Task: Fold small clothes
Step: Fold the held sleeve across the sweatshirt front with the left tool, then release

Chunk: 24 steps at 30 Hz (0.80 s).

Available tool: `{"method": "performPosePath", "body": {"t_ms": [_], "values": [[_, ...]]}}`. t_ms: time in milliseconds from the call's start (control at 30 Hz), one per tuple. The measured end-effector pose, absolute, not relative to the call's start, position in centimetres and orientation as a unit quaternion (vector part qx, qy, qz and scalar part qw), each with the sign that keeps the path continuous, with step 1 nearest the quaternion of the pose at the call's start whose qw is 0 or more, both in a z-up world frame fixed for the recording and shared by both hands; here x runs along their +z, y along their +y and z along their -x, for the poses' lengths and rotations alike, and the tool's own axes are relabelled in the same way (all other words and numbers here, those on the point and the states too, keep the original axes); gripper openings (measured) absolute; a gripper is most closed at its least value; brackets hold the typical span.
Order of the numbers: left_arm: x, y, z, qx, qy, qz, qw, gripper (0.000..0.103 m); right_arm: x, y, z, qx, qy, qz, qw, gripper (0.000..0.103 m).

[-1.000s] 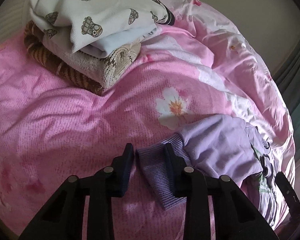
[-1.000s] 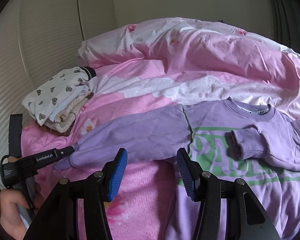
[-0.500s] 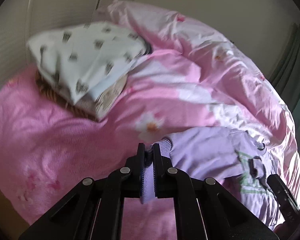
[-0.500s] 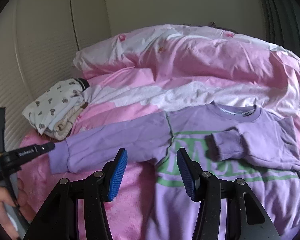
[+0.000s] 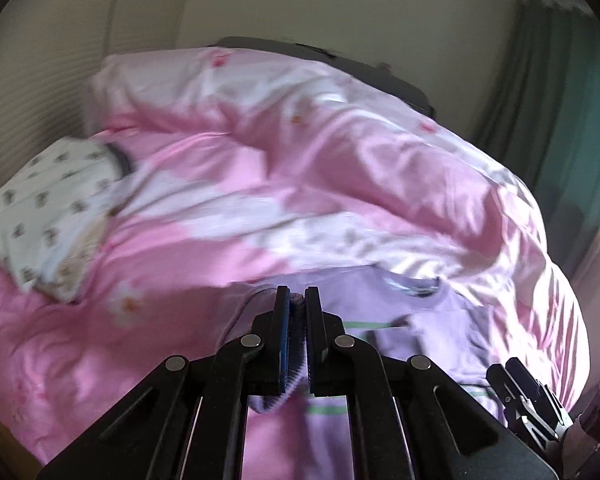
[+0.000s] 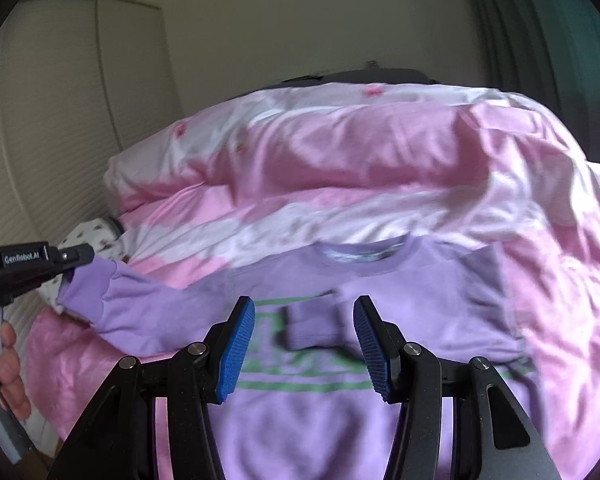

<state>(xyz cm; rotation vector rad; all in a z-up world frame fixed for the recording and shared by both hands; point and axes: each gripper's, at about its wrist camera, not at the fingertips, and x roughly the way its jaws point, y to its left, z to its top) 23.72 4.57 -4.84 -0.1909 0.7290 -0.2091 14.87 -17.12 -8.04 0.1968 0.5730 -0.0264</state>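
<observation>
Left wrist view shows the left hand-held gripper point(image 5: 297, 300) pressed together on the ribbed cuff point(image 5: 296, 344) of the purple sweatshirt point(image 5: 440, 320); a second ago its jaws stood apart on either side of that cuff as it lay flat on the bed. The cuff is now off the bedding, with purple fabric hanging below the pads. In the right wrist view the same gripper point(image 6: 74, 256) reaches in from the left edge, a hand point(image 6: 10, 368) on its grip, and the sleeve point(image 6: 140, 304) slopes down from it toward the sweatshirt's body; earlier that sleeve lay stretched out flat to the left.

Right hand-held gripper point(image 6: 304, 344) hangs with its blue pads point(image 6: 236, 352) spread and nothing between them, as before, above the green lettering on the chest. The other sleeve point(image 6: 312, 328) lies folded across the chest, just beyond the pads. The sweatshirt lies front-up on the pink duvet point(image 6: 340, 152), collar toward the far side. A folded stack of clothes point(image 5: 48, 216), a white printed piece on top, sits at the far left of the bed, well apart from the sweatshirt. Both views are blurred.
</observation>
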Motion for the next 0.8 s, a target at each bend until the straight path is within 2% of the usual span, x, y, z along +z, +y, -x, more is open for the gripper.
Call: {"method": "performPosePath", "body": {"t_ms": [267,500,667,800], "values": [[-4.4,-9.5,-25.7,-0.176,0.361,0.049,0.915,0.009,-8.7,-27.9,-13.0,-0.067,0.281,-0.127,0.949,0.053],[-7.0,-21.1,-26.7,-0.226,0.375,0.006,0.899,0.009,-11.0,-35.5,-11.6,-0.103,0.293,-0.174,0.935,0.053],[-11.8,-25.6,-27.5,-0.222,0.408,-0.034,0.885,0.009,-13.1,-37.9,-11.8,-0.104,0.309,-0.190,0.926,0.053],[-14.6,-26.2,-27.5,-0.214,0.425,-0.053,0.878,0.011,-14.7,-38.0,-12.0,-0.095,0.323,-0.194,0.921,0.053]]}}
